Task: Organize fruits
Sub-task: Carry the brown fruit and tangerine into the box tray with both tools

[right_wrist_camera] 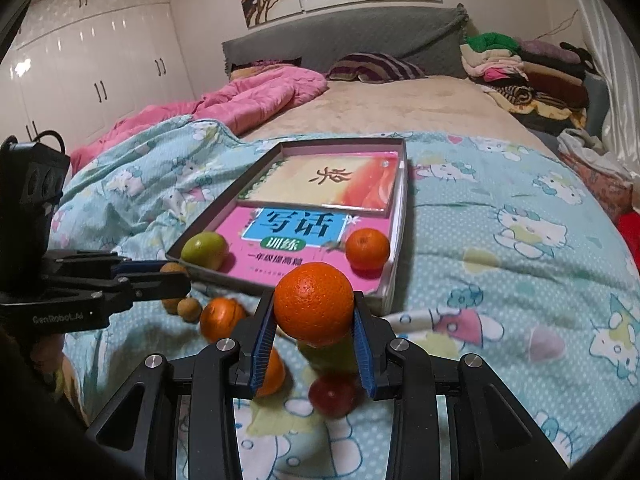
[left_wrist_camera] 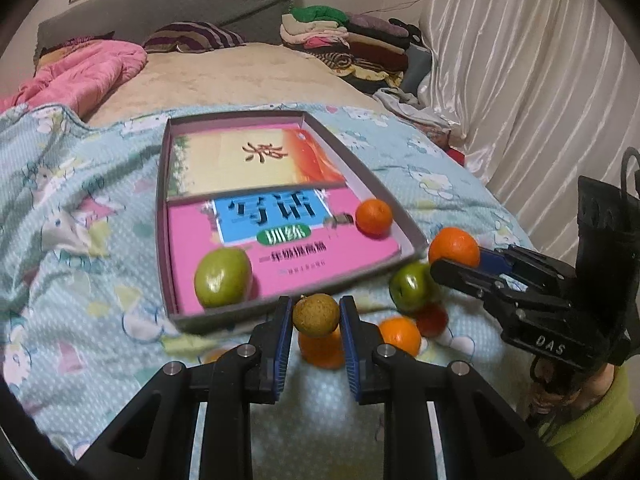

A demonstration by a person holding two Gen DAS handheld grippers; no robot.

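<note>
My left gripper is shut on a small brown round fruit, held just in front of the near rim of the grey tray. My right gripper is shut on a large orange, held above the blanket near the tray's near right corner. Inside the tray, a green fruit and a small orange lie on a pink book. Loose on the blanket below the grippers lie two oranges, a green fruit, a red fruit and another small brown fruit.
The tray rests on a light blue cartoon blanket spread over a bed. A pink quilt lies at the far left and a pile of folded clothes at the far right. White curtains hang along the right side.
</note>
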